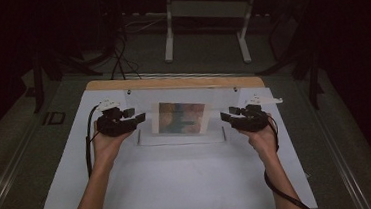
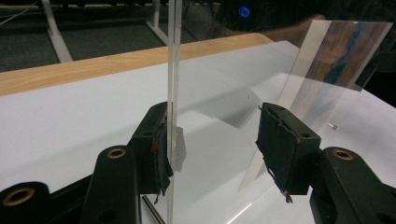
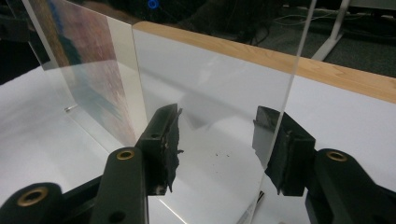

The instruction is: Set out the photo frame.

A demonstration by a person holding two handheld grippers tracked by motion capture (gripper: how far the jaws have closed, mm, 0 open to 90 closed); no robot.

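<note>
From the near edge of the high view, two bare forearms rise over the white sheet that covers the desk, each hand carrying a black tool. The left tool points inward from the left side, and the right tool points inward from the right, so the two face each other across a clear acrylic frame standing upright on the sheet, roughly midway across the desk and past its middle.

In the left gripper view the left tool's jaws stand wide apart. The edge of a clear upright panel runs between them, right beside the left pad (whether it touches that pad I cannot tell), while the right pad is well clear of it. The tool has hold of nothing.

In the right gripper view the right tool's jaws are likewise spread wide. The frame's end edge passes in front of the right-hand pad, and the clear sheet lies between the two pads without being squeezed.

Inside the frame sits a colourful picture, blurred streaks of blue, red and tan, seen slantwise in both gripper views.

Beyond the frame the desk's wooden far edge shows, then dark floor with cables and the white legs of another stand.
</note>
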